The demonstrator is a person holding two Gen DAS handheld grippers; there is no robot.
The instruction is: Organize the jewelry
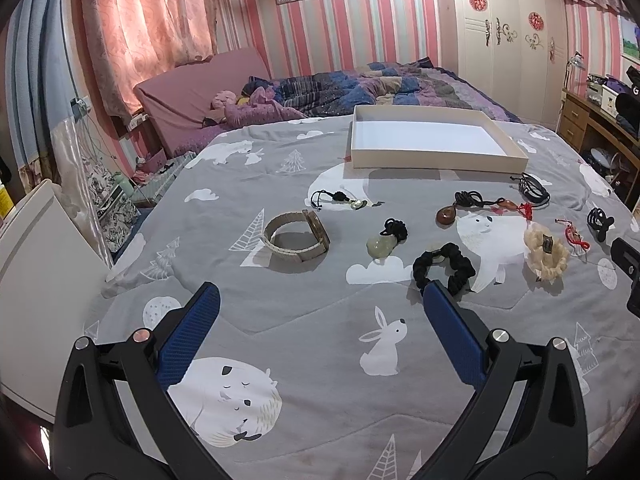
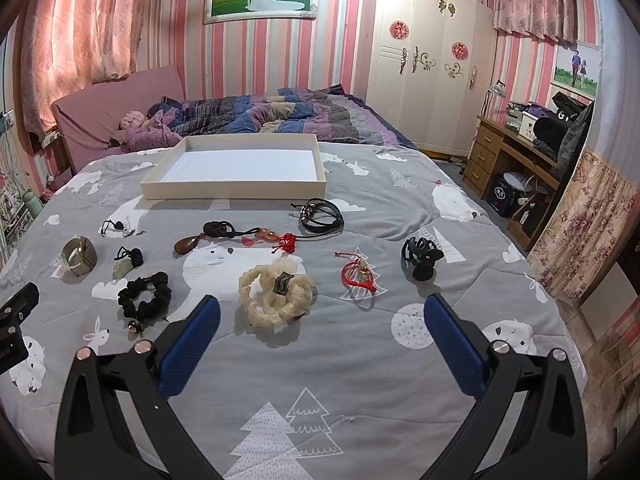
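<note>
Both grippers, left gripper point(image 1: 322, 300) and right gripper point(image 2: 322, 312), are held wide open, nothing gripped. Jewelry is scattered on grey quilt point(image 2: 320, 368); white tray point(image 2: 236, 190) is laid crosswise beyond.

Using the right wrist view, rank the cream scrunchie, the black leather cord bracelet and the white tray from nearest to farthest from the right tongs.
1. Cream scrunchie: just ahead of the open right tongs, toward their left finger.
2. Black leather cord bracelet: farther up the blanket, near the middle.
3. White tray: farthest, behind all the jewelry, left of centre.
</note>
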